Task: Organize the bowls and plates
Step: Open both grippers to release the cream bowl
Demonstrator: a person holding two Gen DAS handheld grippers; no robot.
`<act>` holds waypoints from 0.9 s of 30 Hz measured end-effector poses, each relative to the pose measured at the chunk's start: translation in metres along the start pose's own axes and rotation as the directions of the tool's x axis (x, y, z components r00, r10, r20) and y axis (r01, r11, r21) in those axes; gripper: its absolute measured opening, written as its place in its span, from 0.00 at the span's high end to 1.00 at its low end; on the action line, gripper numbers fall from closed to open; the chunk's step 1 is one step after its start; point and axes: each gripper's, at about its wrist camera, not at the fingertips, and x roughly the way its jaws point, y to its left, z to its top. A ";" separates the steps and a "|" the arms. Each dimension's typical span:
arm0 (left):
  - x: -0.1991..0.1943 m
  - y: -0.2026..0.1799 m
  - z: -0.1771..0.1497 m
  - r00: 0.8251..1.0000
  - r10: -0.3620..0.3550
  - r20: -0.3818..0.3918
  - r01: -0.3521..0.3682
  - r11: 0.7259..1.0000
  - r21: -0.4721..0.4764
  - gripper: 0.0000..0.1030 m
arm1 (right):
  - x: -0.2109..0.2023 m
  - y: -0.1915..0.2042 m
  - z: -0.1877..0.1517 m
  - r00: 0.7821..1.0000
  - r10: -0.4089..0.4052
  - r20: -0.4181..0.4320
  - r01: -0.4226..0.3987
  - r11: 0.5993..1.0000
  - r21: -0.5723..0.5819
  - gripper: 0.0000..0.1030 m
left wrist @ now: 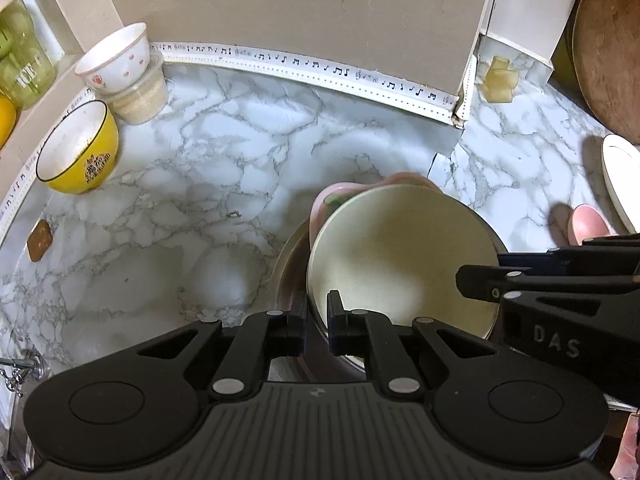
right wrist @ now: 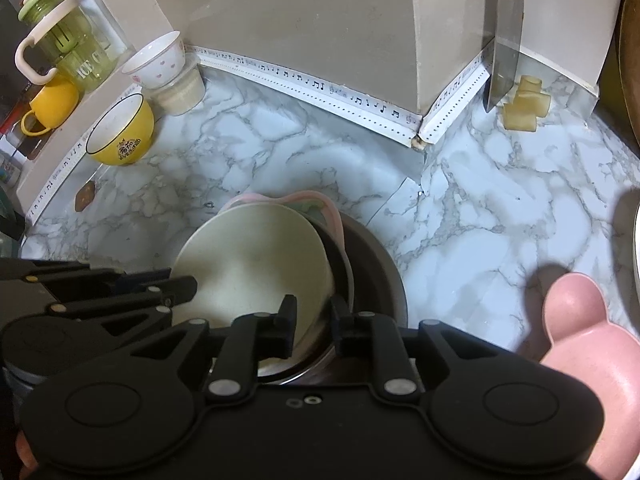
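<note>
In the left wrist view, the left claw [left wrist: 317, 320] pinches the near-left rim of the cream bowl [left wrist: 400, 256], keeping it tilted as it nests into the metal bowl [left wrist: 288, 264] on the marble surface [left wrist: 200, 184]. In the right wrist view, the right claw [right wrist: 312, 326] straddles the cream bowl's [right wrist: 256, 264] near-right rim, slightly spread with its pads apparently clear, likely letting go so the bowl settles.

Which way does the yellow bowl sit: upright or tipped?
Tipped: the yellow bowl leans on its side, its white inside facing out, empty.
</note>
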 end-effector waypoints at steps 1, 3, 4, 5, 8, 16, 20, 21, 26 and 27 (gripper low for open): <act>0.000 0.000 0.000 1.000 -0.002 0.000 0.002 1.000 0.001 0.91 | -0.001 0.000 0.000 1.000 0.005 0.000 -0.005 1.000 0.003 0.79; 0.000 0.001 0.001 1.000 -0.010 -0.003 0.010 1.000 0.002 0.91 | -0.003 0.000 0.000 1.000 0.004 0.006 -0.004 1.000 0.002 0.73; 0.000 0.002 0.001 1.000 -0.014 -0.005 0.014 1.000 0.001 0.91 | -0.004 0.000 0.000 1.000 0.000 0.011 0.000 1.000 -0.001 0.70; 0.000 0.003 0.001 1.000 -0.019 -0.006 0.019 1.000 -0.002 0.91 | -0.005 -0.001 0.000 1.000 -0.001 0.014 0.001 1.000 -0.001 0.63; 0.000 0.004 0.001 0.999 -0.034 -0.006 0.034 0.999 -0.006 0.90 | -0.011 -0.002 -0.002 1.000 0.007 0.028 -0.007 1.000 0.001 0.59; -0.004 0.010 -0.001 0.997 -0.079 -0.007 0.079 0.996 -0.027 0.87 | -0.032 -0.011 -0.001 0.996 0.020 0.088 -0.021 1.000 0.006 0.31; -0.006 0.013 -0.004 0.995 -0.098 0.001 0.098 0.994 -0.042 0.75 | -0.040 -0.015 -0.001 0.995 0.026 0.097 -0.028 1.000 0.012 0.27; -0.007 0.014 -0.005 0.995 -0.102 0.009 0.102 0.994 -0.043 0.73 | -0.041 -0.016 -0.001 0.995 0.028 0.099 -0.030 0.999 0.014 0.26; -0.024 0.017 -0.010 0.989 -0.117 0.095 0.123 0.991 -0.052 0.31 | -0.050 -0.016 -0.003 0.993 0.038 0.116 -0.039 0.999 0.007 0.23; -0.028 0.017 -0.010 0.987 -0.115 0.111 0.122 0.991 -0.054 0.31 | -0.052 -0.015 -0.004 0.992 0.040 0.120 -0.041 0.999 0.003 0.22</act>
